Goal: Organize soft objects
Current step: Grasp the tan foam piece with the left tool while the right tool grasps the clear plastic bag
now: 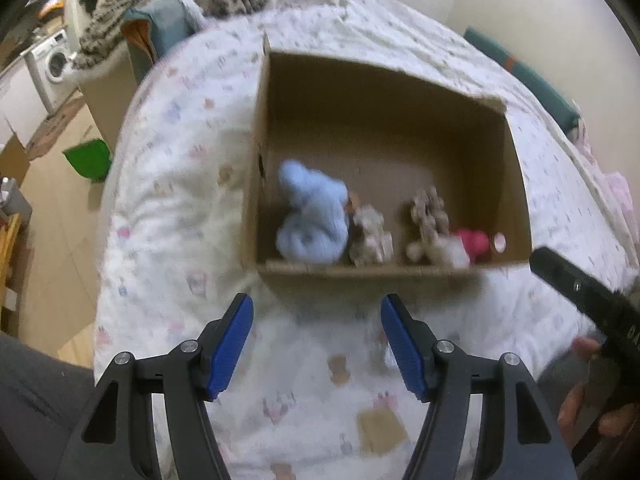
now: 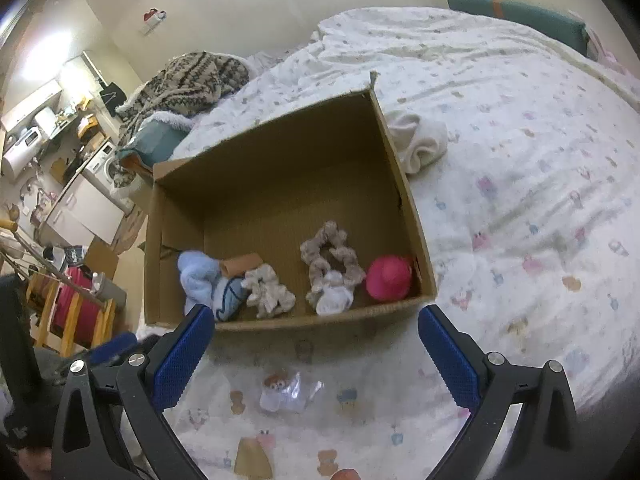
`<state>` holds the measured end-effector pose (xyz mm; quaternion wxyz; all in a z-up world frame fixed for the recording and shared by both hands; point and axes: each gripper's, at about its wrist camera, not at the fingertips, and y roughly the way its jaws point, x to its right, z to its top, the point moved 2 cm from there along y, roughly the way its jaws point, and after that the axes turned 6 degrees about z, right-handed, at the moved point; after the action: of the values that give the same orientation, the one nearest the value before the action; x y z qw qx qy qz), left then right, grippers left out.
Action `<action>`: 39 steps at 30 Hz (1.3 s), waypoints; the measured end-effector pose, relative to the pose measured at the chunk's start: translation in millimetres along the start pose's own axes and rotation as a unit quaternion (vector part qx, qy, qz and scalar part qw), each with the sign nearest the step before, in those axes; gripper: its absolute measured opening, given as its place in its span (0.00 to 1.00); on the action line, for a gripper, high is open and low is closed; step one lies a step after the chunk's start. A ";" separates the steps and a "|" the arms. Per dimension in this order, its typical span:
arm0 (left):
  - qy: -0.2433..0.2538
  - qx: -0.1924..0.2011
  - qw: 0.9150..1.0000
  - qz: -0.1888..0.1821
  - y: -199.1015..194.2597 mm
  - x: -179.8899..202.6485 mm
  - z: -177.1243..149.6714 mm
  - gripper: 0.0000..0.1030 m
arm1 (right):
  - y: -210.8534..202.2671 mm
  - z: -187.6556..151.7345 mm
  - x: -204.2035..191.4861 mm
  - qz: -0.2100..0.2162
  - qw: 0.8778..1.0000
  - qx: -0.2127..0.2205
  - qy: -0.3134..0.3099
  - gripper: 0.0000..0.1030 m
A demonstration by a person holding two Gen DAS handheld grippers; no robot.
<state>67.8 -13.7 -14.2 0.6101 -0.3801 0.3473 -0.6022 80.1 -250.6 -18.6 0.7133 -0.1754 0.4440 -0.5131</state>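
An open cardboard box (image 1: 376,120) (image 2: 280,152) stands on the bed. Along its near wall lie a light blue soft bundle (image 1: 314,216) (image 2: 200,280), a beige scrunchie (image 1: 370,236) (image 2: 268,290), a brown scrunchie (image 1: 428,216) (image 2: 330,252), a white soft piece (image 2: 334,298) and a pink round object (image 1: 474,242) (image 2: 388,278). My left gripper (image 1: 316,348) is open and empty, just short of the box. My right gripper (image 2: 316,356) is open and empty, above a small item in clear wrap (image 2: 282,394) on the bed. A rolled white cloth (image 2: 418,140) lies outside the box's right wall.
The bed has a white printed quilt (image 1: 172,208) (image 2: 520,160). A patterned knit blanket (image 2: 188,84) and a teal pillow (image 1: 160,28) lie at its far end. The floor, a green bin (image 1: 90,158) and a washing machine (image 1: 54,62) are to the left.
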 end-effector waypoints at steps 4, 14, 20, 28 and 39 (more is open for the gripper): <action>0.014 -0.025 1.000 -0.011 6.2 8.0 -16.5 0.62 | -3.7 -6.9 6.2 0.004 1.000 -0.006 0.025 1.00; 0.077 -0.167 0.981 -0.067 53.2 51.9 -66.3 0.62 | 0.4 -11.5 24.4 0.006 0.997 -0.019 0.079 1.00; 0.079 -0.203 0.974 -0.068 63.7 62.0 -85.6 0.39 | 7.5 -11.6 24.4 0.004 0.996 -0.031 0.078 1.00; 0.079 -0.199 0.974 -0.080 59.8 57.7 -80.7 0.12 | 32.6 -20.1 15.2 0.050 0.991 -0.095 0.086 1.00; 0.026 -0.136 0.990 0.001 39.9 12.9 -46.0 0.09 | 107.9 -54.8 -15.3 0.025 0.967 -0.237 0.092 0.86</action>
<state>46.4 -29.3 -70.6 0.5436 -0.4437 0.4423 -0.5586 96.5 -181.3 -117.6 0.6201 -0.2801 0.6210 -0.3892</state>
